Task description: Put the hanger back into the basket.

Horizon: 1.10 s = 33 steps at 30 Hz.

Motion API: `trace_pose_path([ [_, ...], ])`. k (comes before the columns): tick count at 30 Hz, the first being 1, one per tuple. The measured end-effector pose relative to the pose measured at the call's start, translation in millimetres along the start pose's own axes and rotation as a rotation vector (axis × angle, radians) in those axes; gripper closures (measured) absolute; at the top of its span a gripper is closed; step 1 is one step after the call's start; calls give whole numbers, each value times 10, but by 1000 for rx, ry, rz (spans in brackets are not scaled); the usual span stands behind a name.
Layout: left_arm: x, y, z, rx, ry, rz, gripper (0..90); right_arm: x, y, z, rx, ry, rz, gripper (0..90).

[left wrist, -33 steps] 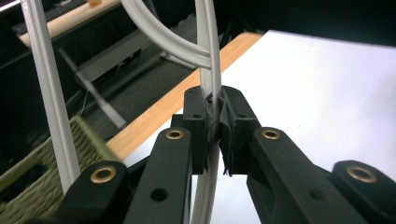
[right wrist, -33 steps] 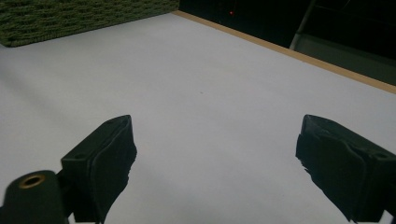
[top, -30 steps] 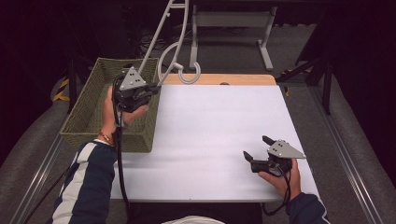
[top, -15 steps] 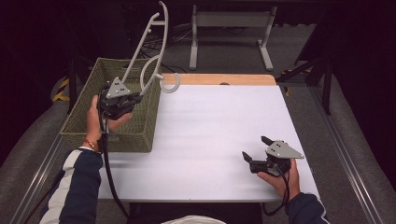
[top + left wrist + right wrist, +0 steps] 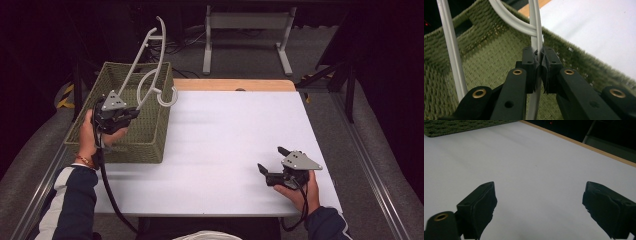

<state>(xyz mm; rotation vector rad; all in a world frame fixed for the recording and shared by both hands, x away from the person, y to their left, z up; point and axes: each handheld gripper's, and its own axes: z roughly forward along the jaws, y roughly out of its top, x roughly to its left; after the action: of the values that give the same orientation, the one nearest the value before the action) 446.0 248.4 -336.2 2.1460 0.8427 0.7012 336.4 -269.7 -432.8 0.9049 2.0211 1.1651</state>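
A grey plastic clothes hanger (image 5: 150, 65) stands tilted above the green woven basket (image 5: 150, 145) at the table's left. My left gripper (image 5: 131, 113) is shut on one of its bars over the basket's inside; in the left gripper view the jaws clamp the hanger (image 5: 535, 30) with the basket wall (image 5: 486, 50) behind. My right gripper (image 5: 272, 162) rests open near the table's front right corner, with nothing between its fingers (image 5: 477, 207) but the white table (image 5: 536, 170).
The white tabletop (image 5: 235, 130) stretches between basket and right gripper, with a wooden strip (image 5: 235, 85) along its far edge. A grey metal frame (image 5: 245, 30) stands on the floor behind. Dark rails run along both sides.
My left gripper has carried the hanger leftward and toward me, from the basket's far right corner to over its inside. The right gripper has stayed put.
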Motion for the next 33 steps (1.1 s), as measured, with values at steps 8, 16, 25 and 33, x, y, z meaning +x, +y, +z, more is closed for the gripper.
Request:
trace_pose_path([
  [8,78,-154,3,48,-2,-13,821,13,-5,24,11,4,-9,118],
  [16,167,-282,29,104,2,-28,821,29,-6,41,18,8,-13,118],
  [25,215,-354,3,133,4,-46,819,27,-8,47,21,9,-13,118],
  [33,175,-408,-14,122,44,-53,799,42,-2,44,22,17,-13,118],
])
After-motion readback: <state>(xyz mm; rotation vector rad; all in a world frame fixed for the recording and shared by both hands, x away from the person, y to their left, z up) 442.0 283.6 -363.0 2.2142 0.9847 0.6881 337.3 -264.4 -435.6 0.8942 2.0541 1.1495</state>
